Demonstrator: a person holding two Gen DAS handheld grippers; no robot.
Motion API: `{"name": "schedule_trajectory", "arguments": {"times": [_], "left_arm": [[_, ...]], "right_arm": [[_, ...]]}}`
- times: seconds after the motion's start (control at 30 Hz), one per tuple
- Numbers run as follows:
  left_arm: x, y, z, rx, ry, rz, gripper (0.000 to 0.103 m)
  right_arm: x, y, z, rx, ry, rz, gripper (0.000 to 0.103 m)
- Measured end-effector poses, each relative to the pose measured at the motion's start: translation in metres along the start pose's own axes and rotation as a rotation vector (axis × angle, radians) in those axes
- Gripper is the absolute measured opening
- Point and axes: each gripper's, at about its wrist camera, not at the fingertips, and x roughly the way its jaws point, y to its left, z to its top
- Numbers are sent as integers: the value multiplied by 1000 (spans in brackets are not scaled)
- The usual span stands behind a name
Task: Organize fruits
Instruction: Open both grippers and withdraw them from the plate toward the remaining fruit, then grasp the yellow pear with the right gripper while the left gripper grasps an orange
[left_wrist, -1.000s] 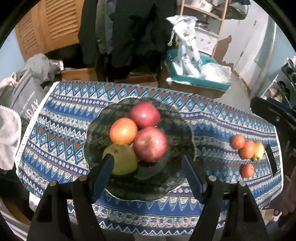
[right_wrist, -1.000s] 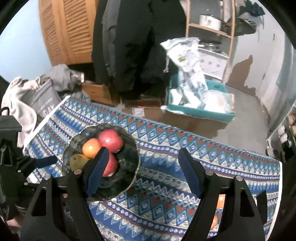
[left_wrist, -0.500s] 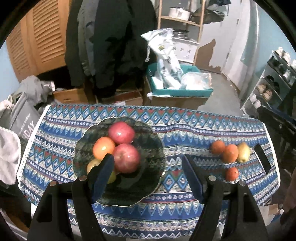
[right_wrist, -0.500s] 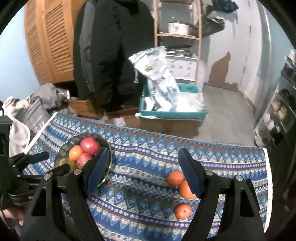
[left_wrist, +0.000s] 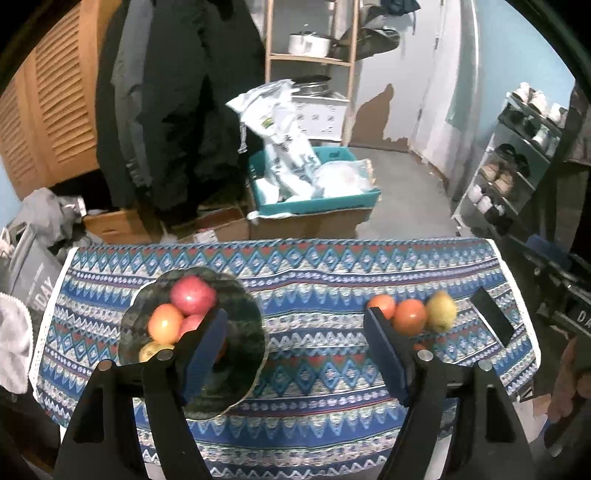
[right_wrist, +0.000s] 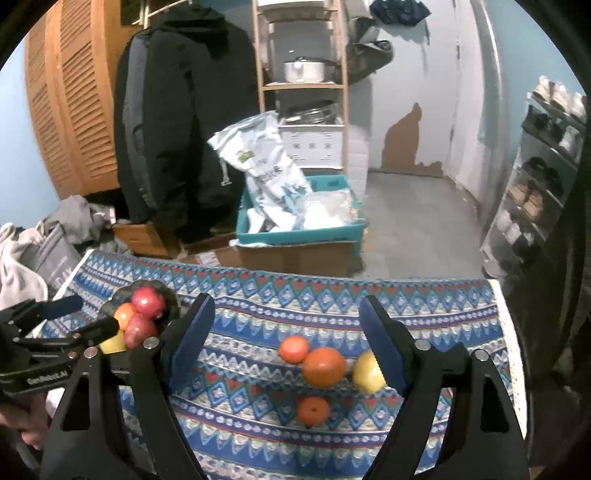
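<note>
A dark glass plate (left_wrist: 243, 325) on the left of the patterned tablecloth (left_wrist: 306, 295) holds two red apples (left_wrist: 192, 293), an orange (left_wrist: 164, 326) and a yellow fruit. To the right lie loose fruit: a small orange (right_wrist: 293, 349), a bigger orange (right_wrist: 324, 366), a yellow pear (right_wrist: 365, 373) and another small orange (right_wrist: 313, 410). My left gripper (left_wrist: 295, 328) hangs open above the cloth between plate and loose fruit, holding nothing. My right gripper (right_wrist: 286, 314) hovers above the loose fruit, its jaws opening with nothing gripped. The left gripper (right_wrist: 70, 314) also shows at that view's left edge.
A black phone (left_wrist: 493, 319) lies near the cloth's right edge. Beyond the table stand a teal crate with white bags (left_wrist: 314, 184), cardboard boxes, hanging coats (left_wrist: 173, 110), a wooden shelf with pots and a shoe rack (left_wrist: 517, 166). A grey bag (left_wrist: 33, 277) sits left.
Both grippers pulled back and rose from the plate, swinging right, so the loose fruit now lies under the right gripper. The right jaws stand slightly wider.
</note>
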Motion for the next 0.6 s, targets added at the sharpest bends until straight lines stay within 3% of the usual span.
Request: {"name": "schedule_trajectory", "arguments": {"times": [0.2,0.6], "left_arm": [[-3,-27,5,39,-13,-26,80],[28,-59,4,68,52,-75,80]], "right_arm": [[-9,-28,-7,34,-2,-28,82],[-2,-75,-30,76,63,-98,82]]}}
